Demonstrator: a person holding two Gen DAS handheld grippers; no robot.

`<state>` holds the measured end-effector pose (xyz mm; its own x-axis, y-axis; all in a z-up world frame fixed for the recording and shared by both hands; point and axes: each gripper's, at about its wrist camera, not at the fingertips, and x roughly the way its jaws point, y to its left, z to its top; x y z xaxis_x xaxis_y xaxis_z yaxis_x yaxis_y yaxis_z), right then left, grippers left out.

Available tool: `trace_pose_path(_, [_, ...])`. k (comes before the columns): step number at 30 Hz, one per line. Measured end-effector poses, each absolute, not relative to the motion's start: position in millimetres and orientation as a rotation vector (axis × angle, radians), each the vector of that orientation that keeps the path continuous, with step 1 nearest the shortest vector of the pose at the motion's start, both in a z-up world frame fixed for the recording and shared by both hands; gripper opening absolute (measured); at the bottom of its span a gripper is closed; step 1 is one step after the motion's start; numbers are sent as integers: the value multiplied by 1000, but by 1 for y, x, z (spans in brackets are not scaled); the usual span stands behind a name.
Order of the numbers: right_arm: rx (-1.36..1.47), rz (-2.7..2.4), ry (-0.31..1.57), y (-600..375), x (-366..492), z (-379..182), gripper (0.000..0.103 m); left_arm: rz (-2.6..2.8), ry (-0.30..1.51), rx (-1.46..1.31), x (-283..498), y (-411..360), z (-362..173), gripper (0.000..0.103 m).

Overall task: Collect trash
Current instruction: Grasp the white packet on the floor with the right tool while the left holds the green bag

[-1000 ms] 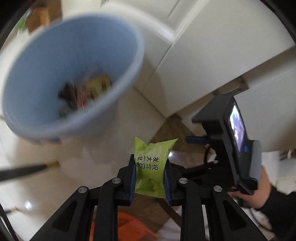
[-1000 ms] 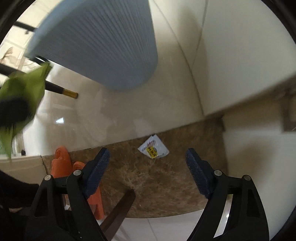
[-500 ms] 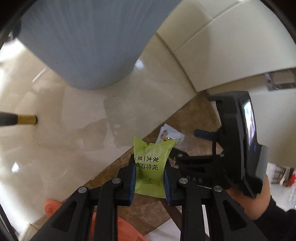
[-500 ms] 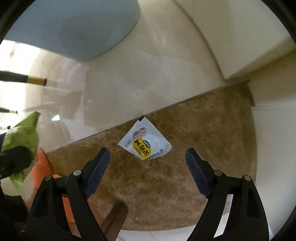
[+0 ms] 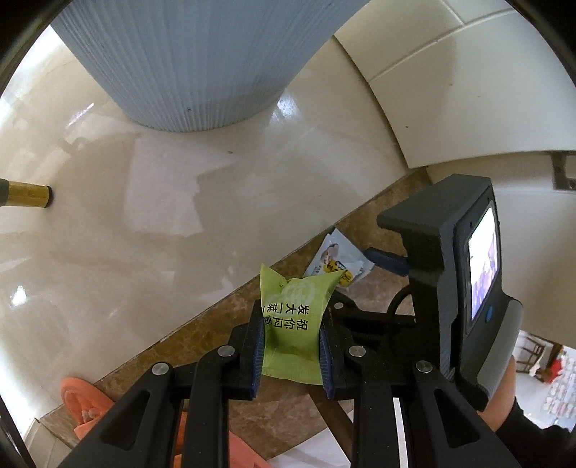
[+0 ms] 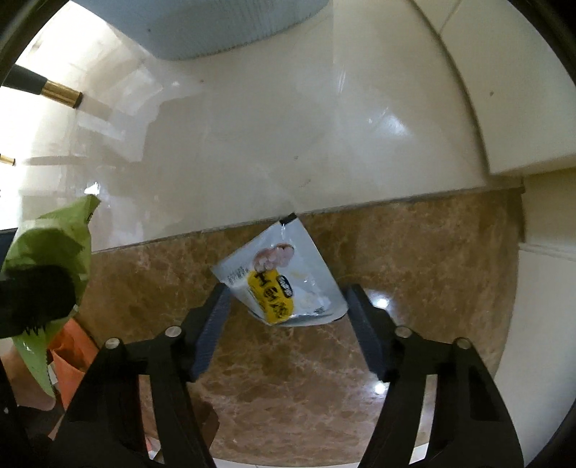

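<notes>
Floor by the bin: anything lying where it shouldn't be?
Yes. A white snack wrapper lies flat on the brown marble strip, between the open right gripper's fingers, outside the blue bin.

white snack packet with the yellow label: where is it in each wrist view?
Left wrist: white snack packet right of centre on the brown marble strip, partly hidden behind the green wrapper.
Right wrist: centre, flat on the brown strip, between the open right gripper fingers.
Shared landmark: blue bin at top.
</notes>
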<state>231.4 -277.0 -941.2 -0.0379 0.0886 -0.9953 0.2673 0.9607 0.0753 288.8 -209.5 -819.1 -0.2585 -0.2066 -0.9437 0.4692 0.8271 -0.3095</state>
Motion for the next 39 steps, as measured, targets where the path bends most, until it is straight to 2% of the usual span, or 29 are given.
trace_pose_path(5, [292, -154, 1615, -279, 235, -936, 62, -656, 1730, 186, 289, -207, -814, 22])
trace_pose_path(7, [314, -153, 1617, -288, 241, -931, 52, -656, 1732, 186, 292, -201, -802, 22])
trace_pose_path(12, [404, -127, 1620, -305, 243, -927, 39, -652, 1744, 180, 295, -192, -789, 22])
trace_pose_path(13, [427, -112, 1615, -307, 244, -925, 30, -652, 1743, 182, 294, -191, -788, 22])
trace_pose_path(18, [489, -72, 1648, -310, 246, -924, 22, -674, 1752, 186, 292, -193, -787, 22])
trace_pose_path(19, [531, -58, 1642, -312, 245, -923, 16, -677, 1751, 193, 291, -193, -787, 22])
trace_pose_path(20, [562, -59, 1637, -313, 245, -920, 2, -681, 1746, 201, 290, -192, -786, 22])
trace_pose_path(21, [560, -64, 1639, -315, 244, -917, 1, -685, 1738, 213, 289, -192, -785, 22])
trace_pose_path(30, [555, -134, 1583, -331, 236, -876, 2, -718, 1686, 259, 291, -199, -762, 22])
trace_pose_path(31, [551, -171, 1586, -337, 233, -875, 9, -713, 1681, 254, 292, -197, -762, 22])
trace_pose_path(32, [547, -216, 1593, -342, 230, -876, 31, -709, 1678, 246, 293, -196, -762, 22])
trace_pose_path(34, [577, -261, 1589, -349, 223, -881, 54, -705, 1672, 234, 294, -195, -763, 22])
trace_pose_path(39, [611, -293, 1637, -348, 222, -901, 52, -692, 1696, 201, 298, -197, -775, 22])
